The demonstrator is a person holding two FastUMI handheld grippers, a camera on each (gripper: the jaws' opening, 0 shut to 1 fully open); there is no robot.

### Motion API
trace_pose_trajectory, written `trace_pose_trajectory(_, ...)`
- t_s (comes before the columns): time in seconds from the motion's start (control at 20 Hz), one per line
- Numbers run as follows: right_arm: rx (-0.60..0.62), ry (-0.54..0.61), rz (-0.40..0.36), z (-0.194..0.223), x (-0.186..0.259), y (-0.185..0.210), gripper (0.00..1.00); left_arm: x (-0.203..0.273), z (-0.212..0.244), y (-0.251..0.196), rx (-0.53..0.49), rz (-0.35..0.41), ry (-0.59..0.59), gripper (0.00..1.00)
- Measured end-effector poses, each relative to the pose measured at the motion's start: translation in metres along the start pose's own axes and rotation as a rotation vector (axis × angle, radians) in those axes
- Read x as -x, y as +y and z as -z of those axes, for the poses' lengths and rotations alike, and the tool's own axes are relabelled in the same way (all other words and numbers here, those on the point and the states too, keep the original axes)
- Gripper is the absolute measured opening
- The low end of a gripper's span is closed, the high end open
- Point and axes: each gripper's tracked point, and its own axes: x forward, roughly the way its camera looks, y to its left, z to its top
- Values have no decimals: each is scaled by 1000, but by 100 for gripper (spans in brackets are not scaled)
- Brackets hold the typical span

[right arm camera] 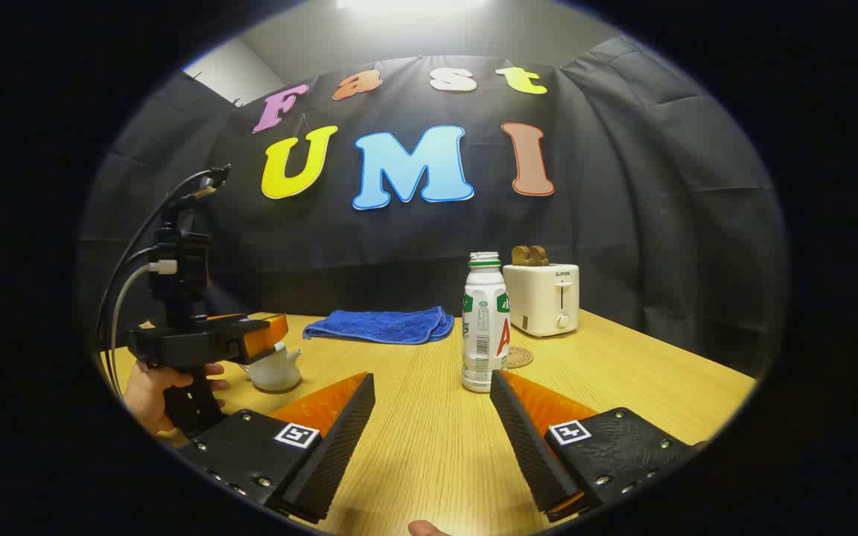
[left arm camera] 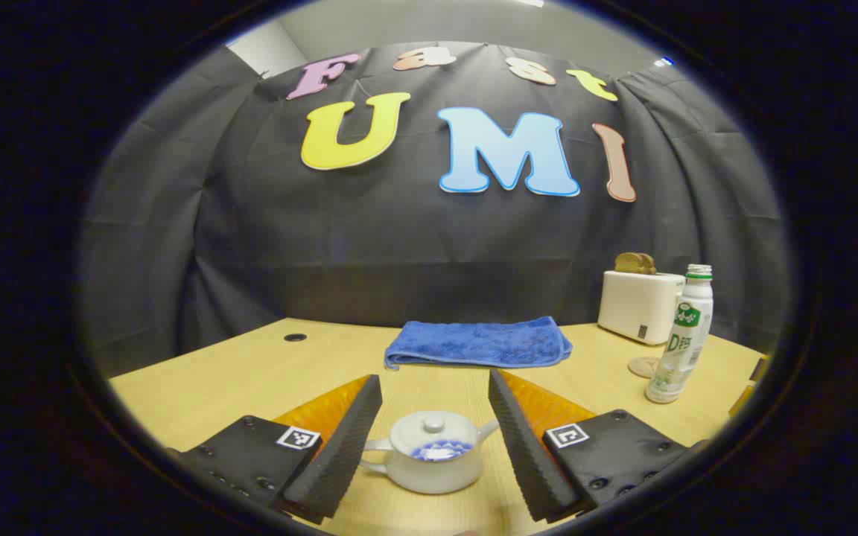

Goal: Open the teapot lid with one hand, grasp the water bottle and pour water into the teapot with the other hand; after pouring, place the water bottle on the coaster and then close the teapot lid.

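Observation:
A small white teapot [left arm camera: 433, 454] with its lid [left arm camera: 433, 426] on sits on the wooden table [left arm camera: 235, 372]. In the left gripper view my left gripper [left arm camera: 434, 381] is open, a finger on each side of the pot without touching it. The white water bottle [right arm camera: 485, 327] with a green cap stands upright just beyond my open right gripper [right arm camera: 433, 378], which holds nothing. A round brown coaster [right arm camera: 518, 357] lies right behind the bottle. In the right gripper view, the left gripper [right arm camera: 269, 339] hovers over the teapot [right arm camera: 274, 370], held by a hand [right arm camera: 147, 391].
A folded blue towel [left arm camera: 477, 342] lies at the back middle of the table. A white toaster [right arm camera: 546, 299] with bread in its slots stands at the back right, behind the coaster. A small dark hole [left arm camera: 295, 337] marks the table's far left.

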Motion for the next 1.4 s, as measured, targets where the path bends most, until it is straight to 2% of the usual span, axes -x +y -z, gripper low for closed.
trace_pose_trajectory(0.15, 0, -4, 3, -1, 1, -2, 96, -11, 24, 2, -3, 4, 74, 99)
trace_pose_trajectory(0.25, 0, -4, 9, -2, -1, -4, 97, -10, 22, 12, 14, -24, 73, 89)
trace_pose_trajectory(0.35, -5, -2, 9, -1, -2, -5, 96, -10, 20, 12, 21, -25, 71, 75)
trace_pose_trajectory(0.4, -6, -1, 10, 0, -3, -5, 96, -11, 23, 8, 10, -12, 74, 59)
trace_pose_trajectory(0.5, -5, -3, 9, -1, -2, -5, 96, -14, 25, -4, -36, 29, 88, 42)
trace_pose_trajectory(0.6, -5, -6, 2, -1, -2, -3, 96, -13, 22, 0, -69, 26, 77, 45)
trace_pose_trajectory(0.7, -11, -3, -1, -1, -1, -4, 96, -20, 22, 0, -36, 64, 80, 24)
trace_pose_trajectory(0.85, -25, 8, -6, 1, -2, -4, 96, -20, 22, 1, -23, 77, 78, 24)
trace_pose_trajectory(0.9, -27, 11, -6, 1, -3, -4, 96, -20, 22, 1, -31, 76, 78, 16)
trace_pose_trajectory(1.0, -22, 15, -1, 2, -5, -7, 96, -19, 21, 2, -27, 78, 76, 8)
trace_pose_trajectory(1.1, -20, 17, -2, 1, -8, -7, 96, -18, 19, 3, -12, 85, 71, 16)
trace_pose_trajectory(1.4, 13, 0, 3, -6, -14, -8, 96, -10, 0, 0, 19, 105, 15, 16)
